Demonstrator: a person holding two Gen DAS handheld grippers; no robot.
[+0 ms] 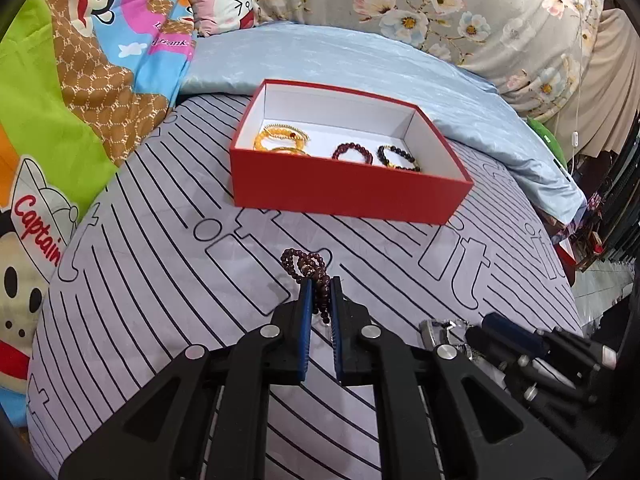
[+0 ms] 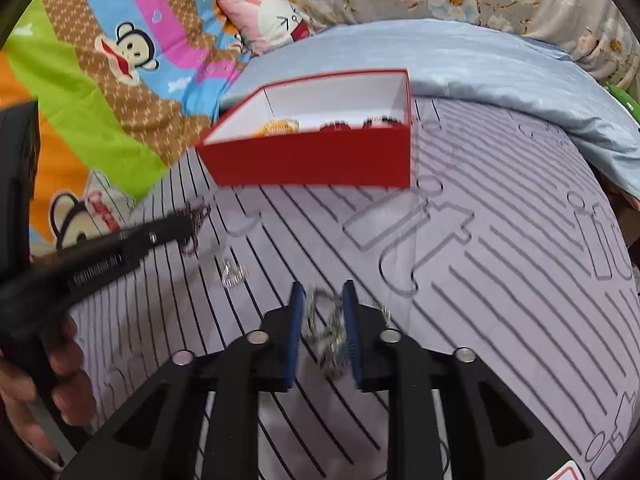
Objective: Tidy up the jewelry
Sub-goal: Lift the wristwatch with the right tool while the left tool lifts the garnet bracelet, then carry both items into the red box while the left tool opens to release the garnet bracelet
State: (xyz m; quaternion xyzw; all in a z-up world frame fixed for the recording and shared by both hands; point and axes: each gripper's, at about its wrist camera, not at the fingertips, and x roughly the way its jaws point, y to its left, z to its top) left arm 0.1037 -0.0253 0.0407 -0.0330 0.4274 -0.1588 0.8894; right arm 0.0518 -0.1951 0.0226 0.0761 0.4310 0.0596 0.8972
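Note:
A red box (image 1: 348, 190) with a white inside sits on the striped grey bedsheet; it also shows in the right wrist view (image 2: 312, 160). In it lie yellow bead bracelets (image 1: 280, 140), a dark red bracelet (image 1: 353, 152) and a black bracelet (image 1: 398, 158). My left gripper (image 1: 321, 286) is shut on a dark brown bead bracelet (image 1: 304, 264) in front of the box. My right gripper (image 2: 323, 294) is shut on a silver chain bracelet (image 2: 328, 328). A small silver piece (image 2: 234, 274) lies on the sheet to its left.
A cartoon monkey quilt (image 1: 60, 100) lies to the left, a light blue blanket (image 1: 360, 64) and floral bedding (image 1: 480, 8) behind the box. The bed edge drops off at the right (image 1: 580, 280). The left gripper and hand (image 2: 80, 256) cross the right view's left side.

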